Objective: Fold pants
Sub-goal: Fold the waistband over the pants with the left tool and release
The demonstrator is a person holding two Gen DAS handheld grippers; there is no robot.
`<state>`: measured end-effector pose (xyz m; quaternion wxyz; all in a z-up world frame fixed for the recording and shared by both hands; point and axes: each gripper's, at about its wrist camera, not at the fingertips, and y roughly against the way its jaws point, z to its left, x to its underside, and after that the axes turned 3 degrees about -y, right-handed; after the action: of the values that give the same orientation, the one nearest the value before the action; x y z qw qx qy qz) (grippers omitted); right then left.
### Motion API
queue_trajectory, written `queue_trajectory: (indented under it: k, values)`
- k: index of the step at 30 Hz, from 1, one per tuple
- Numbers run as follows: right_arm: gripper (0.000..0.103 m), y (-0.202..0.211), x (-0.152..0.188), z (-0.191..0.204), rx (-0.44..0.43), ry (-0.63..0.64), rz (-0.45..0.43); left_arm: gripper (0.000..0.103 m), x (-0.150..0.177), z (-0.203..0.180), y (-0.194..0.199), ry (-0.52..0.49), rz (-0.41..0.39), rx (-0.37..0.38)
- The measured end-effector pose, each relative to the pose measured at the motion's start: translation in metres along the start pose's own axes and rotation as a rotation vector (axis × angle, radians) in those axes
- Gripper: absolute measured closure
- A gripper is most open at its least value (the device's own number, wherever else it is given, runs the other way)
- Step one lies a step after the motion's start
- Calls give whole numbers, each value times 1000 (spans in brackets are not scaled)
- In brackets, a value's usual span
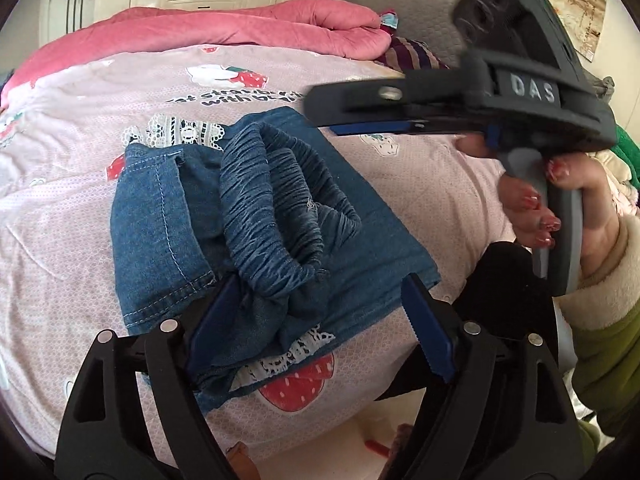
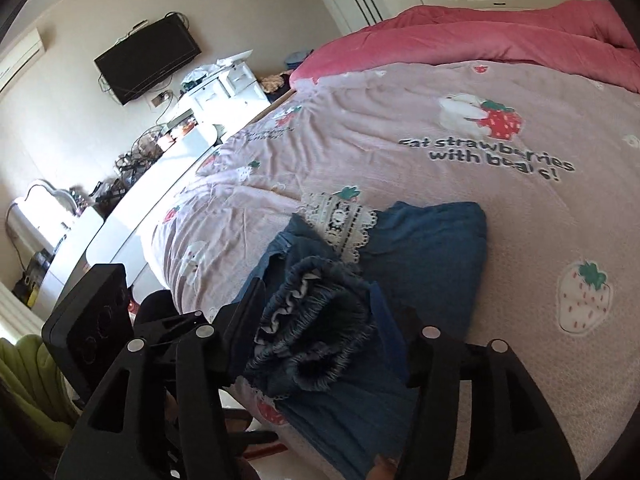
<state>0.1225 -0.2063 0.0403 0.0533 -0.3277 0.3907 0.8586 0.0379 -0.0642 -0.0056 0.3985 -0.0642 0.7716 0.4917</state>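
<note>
Folded blue denim pants (image 1: 256,216) with an elastic ruched waistband (image 1: 276,208) and lace trim lie near the front edge of the bed. My left gripper (image 1: 320,320) is open, its jaws spread around the near end of the bundle. My right gripper (image 1: 360,114) shows in the left wrist view, held in a hand above and right of the pants, its jaws close together. In the right wrist view the pants (image 2: 424,252) lie below and the right gripper (image 2: 320,320) straddles the waistband (image 2: 320,328) with jaws apart.
The bed has a pink strawberry-print cover (image 1: 100,208) and a rolled pink quilt (image 1: 248,28) at the far side. A grey headboard cushion (image 1: 420,20) is at the back right. A white dresser (image 2: 224,84) and a wall television (image 2: 148,60) stand beyond the bed's left side.
</note>
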Motion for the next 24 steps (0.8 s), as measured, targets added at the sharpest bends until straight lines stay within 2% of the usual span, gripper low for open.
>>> queue_trajectory:
  k: [4, 7, 11, 12, 13, 14, 15, 18, 21, 23, 24]
  values:
    - [48, -38, 3, -13, 150, -4, 121, 28, 8, -3, 0, 1, -9, 19]
    - [49, -46, 12, -24, 174, -18, 136, 28, 10, 0, -3, 7, -23, 36]
    - [47, -25, 14, -21, 128, -46, 93, 27, 8, 7, 6, 14, -27, 85]
    - [47, -11, 14, -18, 109, -37, 55, 24, 6, 13, 18, 35, -38, 120]
    - [46, 1, 13, -14, 103, -24, 24, 16, 5, 17, 26, 44, -45, 135]
    - [43, 15, 15, -11, 108, -11, -14, 15, 2, 25, 41, 57, -66, 140]
    - [42, 27, 15, -8, 109, -1, -39, 15, -1, 31, 51, 61, -82, 127]
    - [41, 51, 25, 6, 118, 64, -87, 13, -11, 60, 77, 94, -131, 18]
    - [40, 62, 40, 33, 114, 174, -105, 12, -24, 97, 84, 148, -122, -71]
    - [40, 61, 47, 56, 108, 253, -102, 12, -31, 114, 78, 181, -95, -65]
    - [40, 57, 52, 72, 95, 318, -97, 13, -36, 122, 70, 198, -57, -51]
